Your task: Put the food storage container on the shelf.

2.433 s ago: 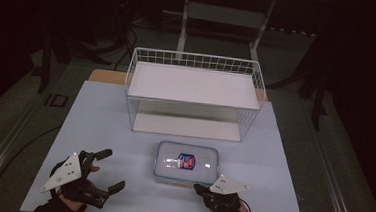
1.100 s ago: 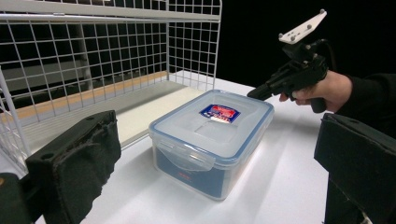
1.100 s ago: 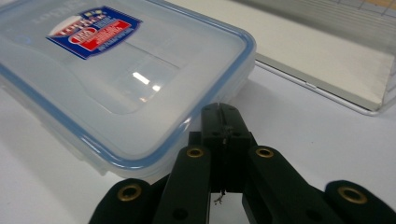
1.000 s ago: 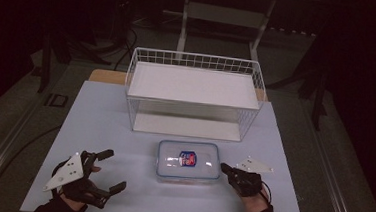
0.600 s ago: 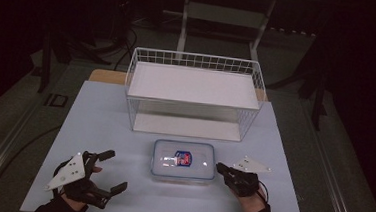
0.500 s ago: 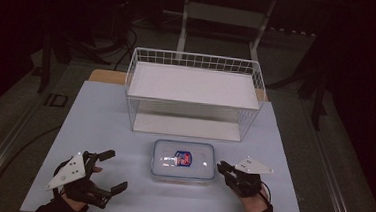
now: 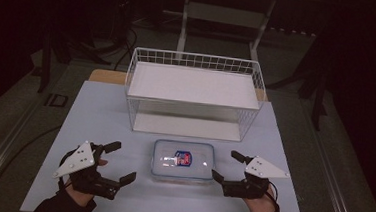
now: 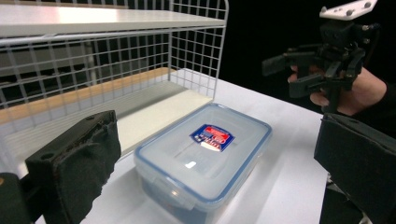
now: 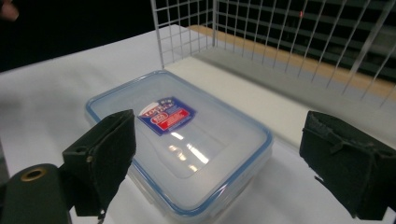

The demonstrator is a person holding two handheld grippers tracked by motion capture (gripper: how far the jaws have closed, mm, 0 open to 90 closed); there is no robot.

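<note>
A clear plastic food box point(image 7: 182, 160) with a blue-edged lid and a red and blue label lies on the white table, just in front of the wire shelf. It also lies between the jaws in the left gripper view point(image 8: 205, 158) and in the right gripper view point(image 9: 182, 140). My left gripper point(image 7: 120, 161) stands open to the box's left, a short way off. My right gripper point(image 7: 228, 165) stands open at the box's right end, its near jaw close to the box's corner. In the left gripper view the right gripper point(image 8: 299, 70) is held up beyond the box.
A white wire shelf point(image 7: 194, 94) with a white board on top stands behind the box, on the white table point(image 7: 100, 115). The table's edges drop to a dark floor with stands and cables around.
The right gripper moved from the front edge round to the box's right end. The box shifted slightly left. The left gripper has barely moved.
</note>
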